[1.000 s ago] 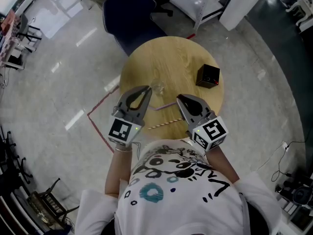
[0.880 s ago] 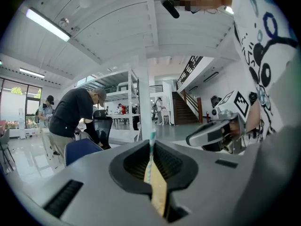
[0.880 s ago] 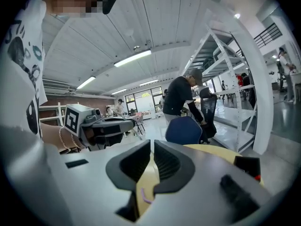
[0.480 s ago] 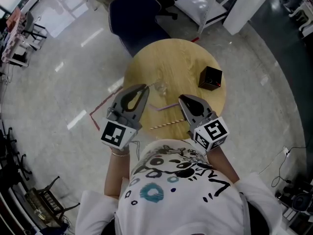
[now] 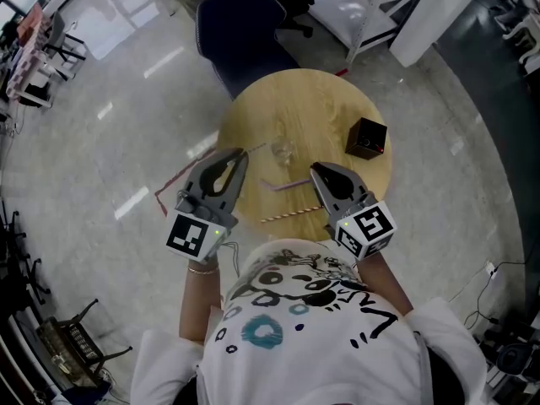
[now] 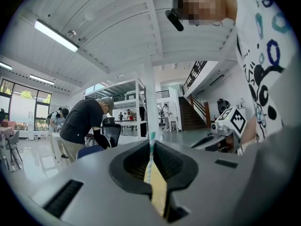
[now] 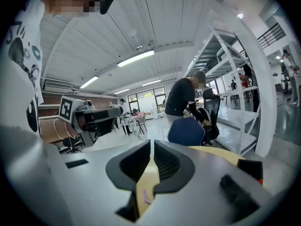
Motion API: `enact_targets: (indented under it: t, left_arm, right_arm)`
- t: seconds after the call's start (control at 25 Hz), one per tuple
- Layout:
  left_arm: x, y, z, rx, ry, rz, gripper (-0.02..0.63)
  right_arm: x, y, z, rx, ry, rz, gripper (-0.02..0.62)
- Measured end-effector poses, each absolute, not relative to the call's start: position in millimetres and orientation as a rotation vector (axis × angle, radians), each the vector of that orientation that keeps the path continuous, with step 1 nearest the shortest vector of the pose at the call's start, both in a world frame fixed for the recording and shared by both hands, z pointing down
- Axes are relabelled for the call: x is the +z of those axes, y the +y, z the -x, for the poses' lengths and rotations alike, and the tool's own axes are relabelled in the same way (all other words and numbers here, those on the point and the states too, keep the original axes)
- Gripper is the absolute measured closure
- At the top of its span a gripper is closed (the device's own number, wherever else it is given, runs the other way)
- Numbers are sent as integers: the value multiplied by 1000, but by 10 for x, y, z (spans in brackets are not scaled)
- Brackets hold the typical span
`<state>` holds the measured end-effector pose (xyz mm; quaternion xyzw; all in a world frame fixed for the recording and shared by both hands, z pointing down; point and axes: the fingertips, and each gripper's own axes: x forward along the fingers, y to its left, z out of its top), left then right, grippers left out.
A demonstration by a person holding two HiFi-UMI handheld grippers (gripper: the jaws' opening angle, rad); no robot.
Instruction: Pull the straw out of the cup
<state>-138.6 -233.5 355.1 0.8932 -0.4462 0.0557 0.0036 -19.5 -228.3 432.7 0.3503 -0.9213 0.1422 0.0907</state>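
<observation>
Paper by the look of it, striped teal and white, the straw [image 6: 150,157] stands pinched between the jaws of the left gripper [image 6: 151,142], which is closed on it near one end. In the head view that gripper hangs over the left edge of the round wooden counter [image 5: 312,99]. The straw runs as a thin line from its tips toward the clear cup [image 5: 283,152]. Whether the far end sits inside the rim or just outside it is too fine to tell.

The right gripper [image 7: 152,142] has its jaws drawn together with nothing between them, and it hovers over the near side of the counter, apart from the cup.

The straw is probably very light, and its thin wall should flatten or kink under a hard squeeze. A gentle pinch near the end, as here, seems the right hold. It likely wants drawing along its own length so that it does not lever against the rim. The cup looks light and smooth, and nothing steadies it, so a sideways drag could tip or slide it.

A purple straw [image 5: 285,184] and a second striped straw [image 5: 287,215] lie on the counter between the two grippers, and a black box [image 5: 367,138] sits toward the right edge.
</observation>
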Motion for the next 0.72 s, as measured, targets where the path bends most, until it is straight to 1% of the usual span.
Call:
enact_targets:
  t: [0.24,0.72]
  left_arm:
    - [3704,-2322,1543,178,-1430,-2747,573]
    - [4283,-2309,1770,308,-1478,-2618,574]
  right_arm:
    - [4342,-2289,213,418,-2731,-1029,566]
    - [4443,-2334,200,437,-2694,-1035,566]
